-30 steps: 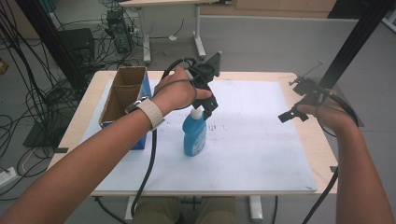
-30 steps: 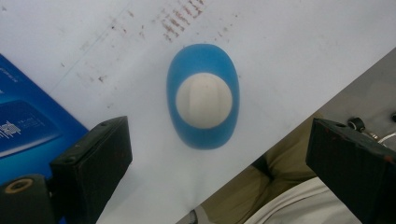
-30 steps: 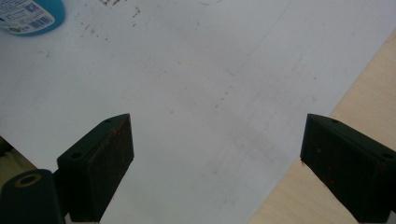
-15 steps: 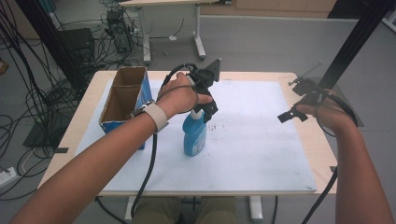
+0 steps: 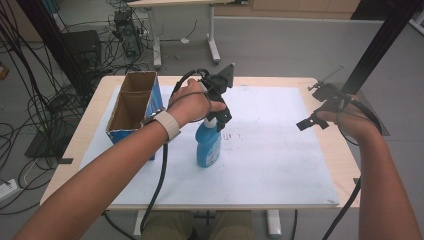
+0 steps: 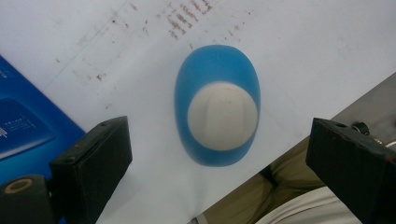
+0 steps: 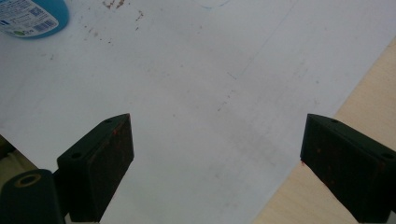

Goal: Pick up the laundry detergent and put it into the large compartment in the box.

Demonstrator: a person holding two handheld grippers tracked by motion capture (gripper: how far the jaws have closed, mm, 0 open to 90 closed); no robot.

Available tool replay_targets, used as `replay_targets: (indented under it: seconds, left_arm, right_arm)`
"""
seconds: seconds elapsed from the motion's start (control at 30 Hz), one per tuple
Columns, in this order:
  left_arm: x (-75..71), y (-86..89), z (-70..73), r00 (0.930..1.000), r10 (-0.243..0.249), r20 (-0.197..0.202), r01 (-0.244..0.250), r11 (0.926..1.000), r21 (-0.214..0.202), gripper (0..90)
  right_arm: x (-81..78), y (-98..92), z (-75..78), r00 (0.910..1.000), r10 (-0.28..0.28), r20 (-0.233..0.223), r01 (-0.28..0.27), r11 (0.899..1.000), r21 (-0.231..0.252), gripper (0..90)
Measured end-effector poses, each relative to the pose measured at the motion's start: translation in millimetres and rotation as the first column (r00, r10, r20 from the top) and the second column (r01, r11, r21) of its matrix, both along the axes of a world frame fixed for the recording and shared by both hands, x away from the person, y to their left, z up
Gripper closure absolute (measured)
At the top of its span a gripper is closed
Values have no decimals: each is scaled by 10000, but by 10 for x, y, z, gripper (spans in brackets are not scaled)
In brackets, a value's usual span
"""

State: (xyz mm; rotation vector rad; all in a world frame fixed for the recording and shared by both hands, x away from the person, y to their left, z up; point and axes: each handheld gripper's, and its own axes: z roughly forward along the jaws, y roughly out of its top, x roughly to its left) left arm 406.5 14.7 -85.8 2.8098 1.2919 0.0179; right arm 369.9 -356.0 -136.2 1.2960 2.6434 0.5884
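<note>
Now the tabletop (image 5: 320,150) carries a white sheet (image 5: 280,150), and everything sits relative to the blue bottle (image 5: 209,145) standing upright on that sheet. Left of the bottle stands an open cardboard box (image 5: 131,107) with blue sides. Over the last second little has shifted: the left tool (image 5: 222,119) hangs directly over the bottle as before, only a touch lower, and the left gripper view looks straight down on the white cap (image 6: 222,116), which sits between its wide-open jaws, untouched. So the grasp is lined up but not made; I judge a descent and a squeeze come next. Well right of the bottle, the right tool (image 5: 312,122) hovers unmoved, jaws spread and empty.
</note>
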Motion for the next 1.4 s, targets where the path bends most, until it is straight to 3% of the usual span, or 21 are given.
replay_targets:
  seconds: [0.93,1.4]
  left_arm:
    - [-2,49,22,9996,255,-70,-257,9995,-179,73]
    - [11,48,18,9998,159,-125,-162,9996,-216,73]
  right_arm:
    - [-27,1,29,10000,-57,38,57,10000,19,94]
    - [-17,11,17,10000,-22,32,22,10000,19,94]
